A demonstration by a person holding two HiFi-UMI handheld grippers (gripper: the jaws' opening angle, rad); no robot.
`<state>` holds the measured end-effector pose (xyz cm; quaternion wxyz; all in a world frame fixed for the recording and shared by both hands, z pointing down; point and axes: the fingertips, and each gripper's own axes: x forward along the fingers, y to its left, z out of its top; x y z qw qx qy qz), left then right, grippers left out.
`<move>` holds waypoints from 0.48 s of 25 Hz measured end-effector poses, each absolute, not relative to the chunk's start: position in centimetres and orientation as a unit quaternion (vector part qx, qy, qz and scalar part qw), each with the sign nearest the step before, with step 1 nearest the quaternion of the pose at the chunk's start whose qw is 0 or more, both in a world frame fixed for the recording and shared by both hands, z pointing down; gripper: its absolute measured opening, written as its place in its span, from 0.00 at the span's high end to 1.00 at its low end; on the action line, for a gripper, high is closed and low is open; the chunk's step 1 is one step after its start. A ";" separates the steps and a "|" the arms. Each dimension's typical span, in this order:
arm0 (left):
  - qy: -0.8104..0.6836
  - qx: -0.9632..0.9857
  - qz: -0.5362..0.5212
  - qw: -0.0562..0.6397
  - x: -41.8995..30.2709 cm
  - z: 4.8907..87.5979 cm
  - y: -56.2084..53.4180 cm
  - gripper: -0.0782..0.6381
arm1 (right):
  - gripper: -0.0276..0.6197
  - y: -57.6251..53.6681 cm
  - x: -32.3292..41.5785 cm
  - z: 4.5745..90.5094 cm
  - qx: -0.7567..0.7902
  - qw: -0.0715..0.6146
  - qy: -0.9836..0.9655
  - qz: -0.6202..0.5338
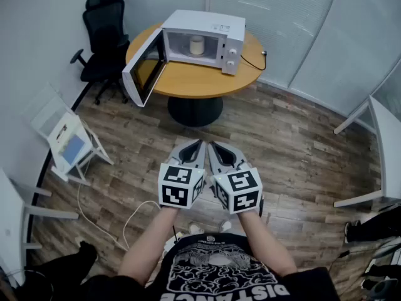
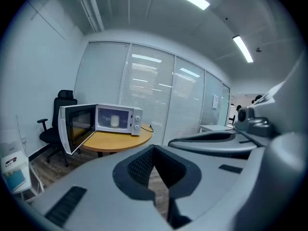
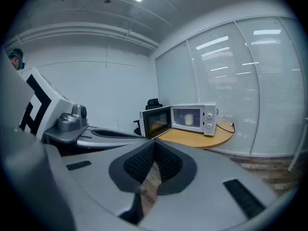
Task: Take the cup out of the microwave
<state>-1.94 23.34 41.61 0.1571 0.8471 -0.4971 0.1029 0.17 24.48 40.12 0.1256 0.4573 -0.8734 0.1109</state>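
The microwave [image 1: 216,33] stands door-open at upper centre so I can reach the cup [image 1: 197,44], while my left gripper [image 1: 198,143] and right gripper [image 1: 212,145] hang lower centre, jaws pressed together, empty.

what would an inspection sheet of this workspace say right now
surface: round wooden table, top mostly bare
job's things: white microwave oven, door swung open; white cylindrical cup inside
clutter: nothing seen on the table
grippers: left hand-held gripper and right hand-held gripper both shut, empty, well short of the table
cables: black cord beside the microwave; white cable on the wood-plank floor
surroundings: black office chair, window blinds
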 end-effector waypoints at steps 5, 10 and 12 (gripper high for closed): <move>-0.493 0.848 0.102 0.164 -3.1 42.1 23.0 0.88 | 0.93 23.9 -0.7 40.5 0.466 0.125 -0.868 0.120; -0.492 0.848 0.102 0.171 -4.3 42.6 22.3 0.88 | 0.93 23.6 -1.7 41.0 0.466 0.130 -0.867 0.123; -0.492 0.847 0.102 0.174 -4.6 42.8 22.0 0.88 | 0.93 23.5 -1.9 41.1 0.466 0.130 -0.866 0.124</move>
